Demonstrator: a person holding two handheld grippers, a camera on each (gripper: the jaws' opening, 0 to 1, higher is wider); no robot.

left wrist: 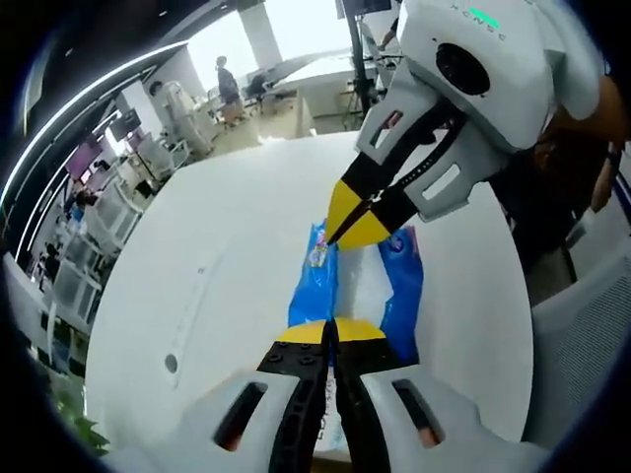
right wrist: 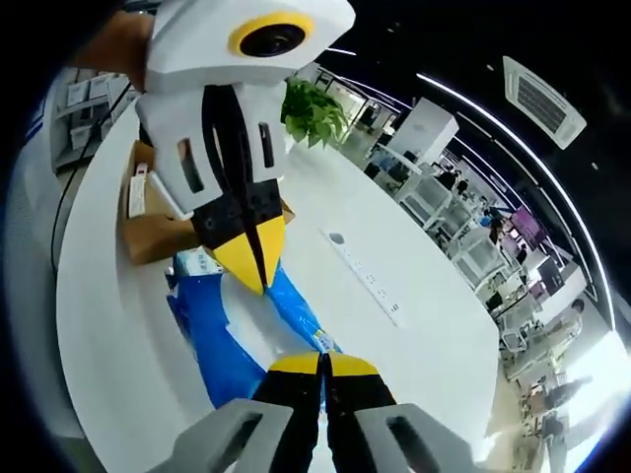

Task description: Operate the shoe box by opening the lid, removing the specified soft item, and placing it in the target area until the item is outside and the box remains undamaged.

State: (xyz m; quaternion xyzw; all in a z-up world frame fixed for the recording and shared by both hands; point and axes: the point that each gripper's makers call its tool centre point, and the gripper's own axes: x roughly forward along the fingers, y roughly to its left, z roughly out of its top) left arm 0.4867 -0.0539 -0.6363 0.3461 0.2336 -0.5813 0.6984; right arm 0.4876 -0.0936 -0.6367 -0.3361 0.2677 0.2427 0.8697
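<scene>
Blue soft pack (left wrist: pixel 399 286) (a plastic-wrapped packet with a white middle and small printing at one end) lies stretched out on the white bench (left wrist: pixel 217 266), held at both ends. In the left gripper view, the left gripper (left wrist: pixel 331 332) rises from the bottom with its yellow-tipped jaws pressed together on the near end of the pack. The right gripper (left wrist: pixel 357 229) comes in from the upper right, and its yellow tips are clenched on the far end of the same pack.

In the right gripper view the scene is reversed: the right gripper (right wrist: pixel 322 365) has its jaws closed on the near end of the blue soft pack (right wrist: pixel 212 345), and the left gripper (right wrist: pixel 252 258) reaches down from the top, its yellow tips pinching the far end. Behind the left gripper sits the brown cardboard shoe box (right wrist: pixel 158 232), resting on the bench (right wrist: pixel 394 355) near its edge; the pack lies outside the box, on the bench surface just in front of it. Whether the box lid is open I cannot tell, as the gripper covers much of it.

A white power strip (right wrist: pixel 367 279) lies on the bench beside the pack, well apart from it. A green potted plant (right wrist: pixel 314 110) stands beyond the bench. Office desks and a standing person (left wrist: pixel 228 87) fill the background.
</scene>
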